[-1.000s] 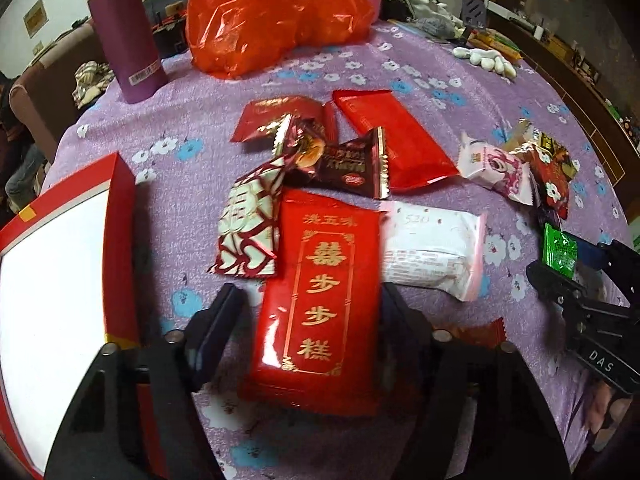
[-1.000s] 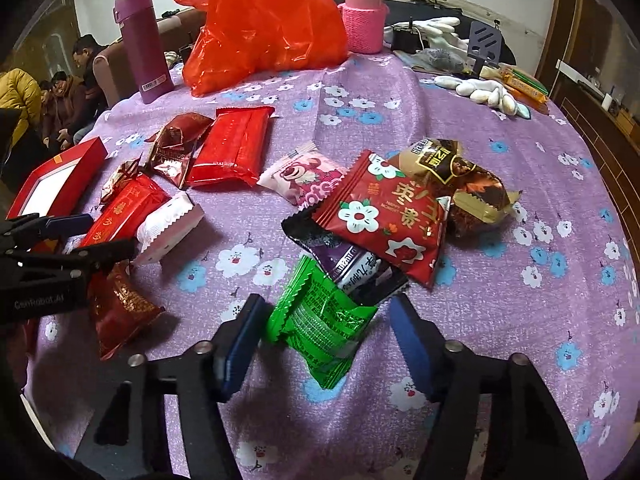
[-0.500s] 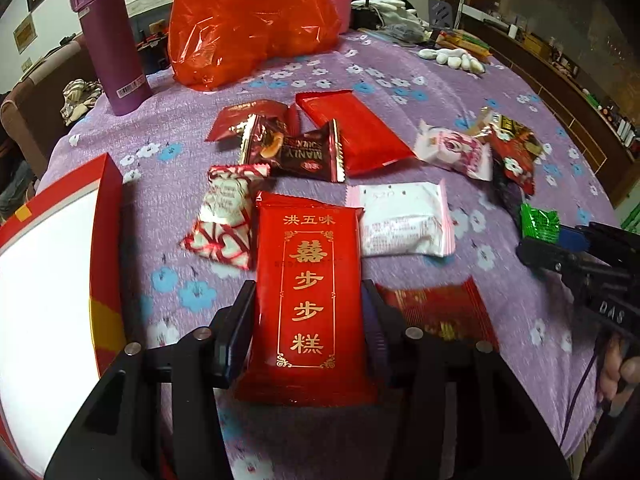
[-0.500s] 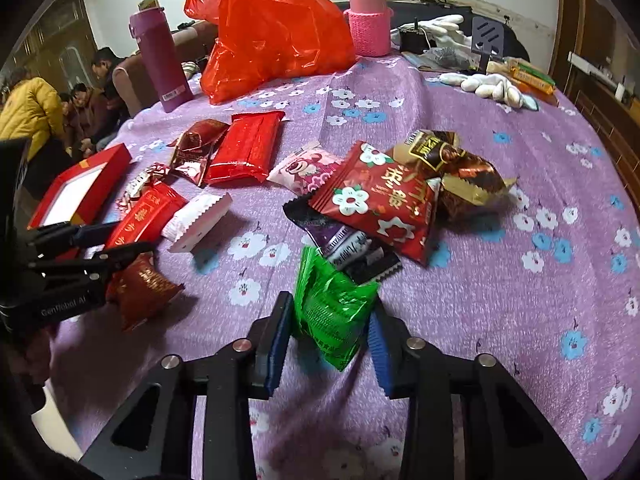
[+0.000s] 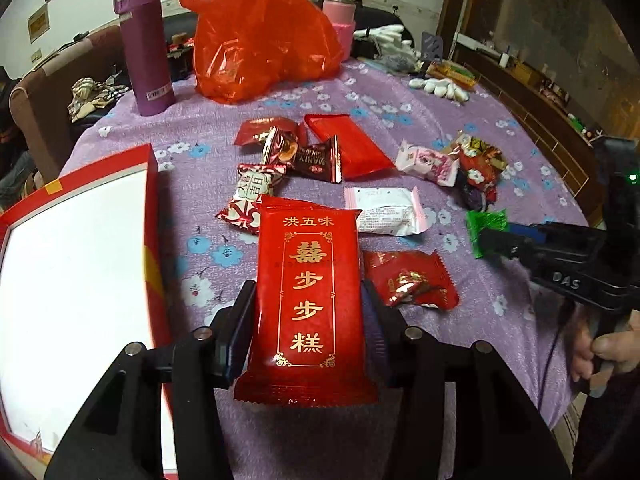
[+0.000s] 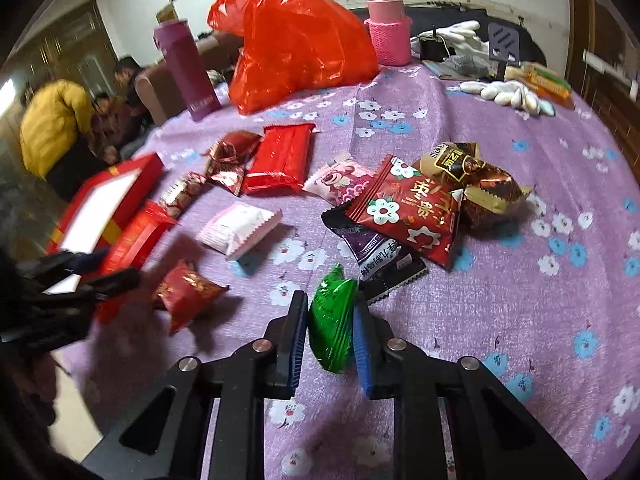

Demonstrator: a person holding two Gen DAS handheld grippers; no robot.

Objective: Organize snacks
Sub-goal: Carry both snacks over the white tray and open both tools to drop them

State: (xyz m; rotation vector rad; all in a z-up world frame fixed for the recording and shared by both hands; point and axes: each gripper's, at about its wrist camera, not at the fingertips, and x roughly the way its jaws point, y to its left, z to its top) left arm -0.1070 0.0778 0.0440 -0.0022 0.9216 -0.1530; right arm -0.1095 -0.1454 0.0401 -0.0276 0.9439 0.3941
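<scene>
My left gripper (image 5: 308, 285) is shut on a long red packet with gold characters (image 5: 308, 240) and holds it just above the purple flowered cloth. An open red box with a white inside (image 5: 154, 208) lies right beside it on the left. In the right wrist view my right gripper (image 6: 329, 303) is closing, and both pads press on a small green packet (image 6: 332, 328) that stands on edge. The left wrist view shows that green packet (image 5: 486, 226) at the right gripper's tip. The left gripper (image 6: 100, 270) looks blurred in the right wrist view.
Loose snacks lie between the grippers: a small red packet (image 5: 412, 280), a white one (image 5: 384, 212), and a pile with a flowered red bag (image 6: 408, 208). A red plastic bag (image 5: 260, 36), a purple flask (image 5: 144, 48) and a pink-sleeved bottle (image 5: 340, 20) stand at the back. People sit beyond the table's left edge (image 6: 56, 128).
The left jaws came in onto the red packet and raised it off the cloth. The right jaws closed on the green packet, which now stands on edge.
</scene>
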